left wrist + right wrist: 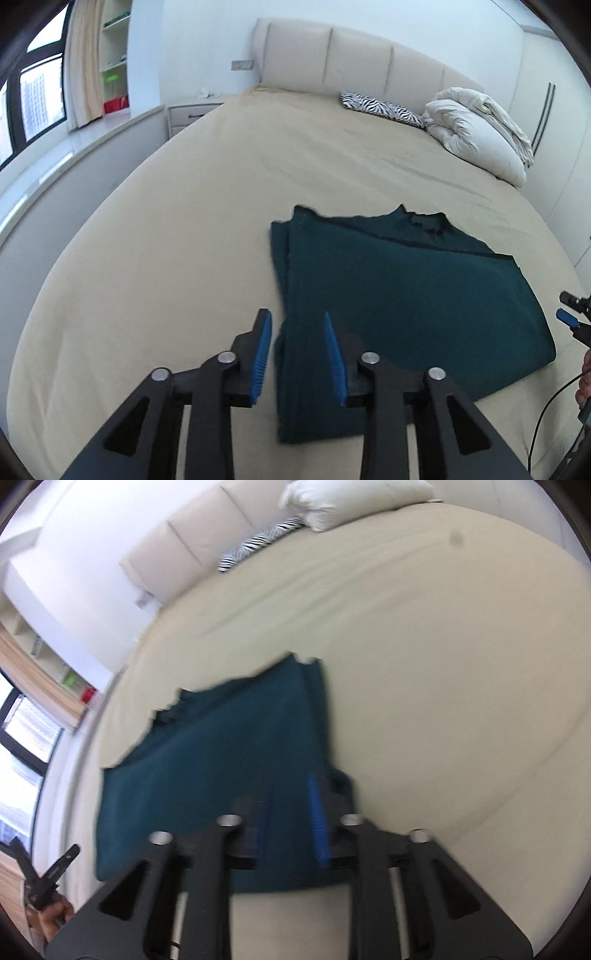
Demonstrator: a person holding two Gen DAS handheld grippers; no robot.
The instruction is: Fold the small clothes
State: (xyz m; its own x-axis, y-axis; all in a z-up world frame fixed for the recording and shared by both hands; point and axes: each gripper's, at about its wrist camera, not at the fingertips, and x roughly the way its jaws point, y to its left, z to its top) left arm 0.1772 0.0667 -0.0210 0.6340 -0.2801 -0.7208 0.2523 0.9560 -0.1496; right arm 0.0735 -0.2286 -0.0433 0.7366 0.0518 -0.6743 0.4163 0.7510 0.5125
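Note:
A dark teal garment (399,295) lies partly folded on the beige bed (184,229), its collar at the far edge. My left gripper (297,332) is open, its blue pads either side of the garment's near left edge, just above it. The right gripper's tip (570,317) shows at the garment's right side. In the right wrist view the garment (221,760) fills the middle, blurred. My right gripper (291,801) is open over the garment's near right corner, nothing between its pads. The left gripper (55,871) shows at the lower left.
A white duvet bundle (480,129) and a zebra-print cushion (380,109) lie at the head of the bed by the padded headboard (351,62). A window ledge (74,147) runs along the left. A wardrobe (546,110) stands at the right.

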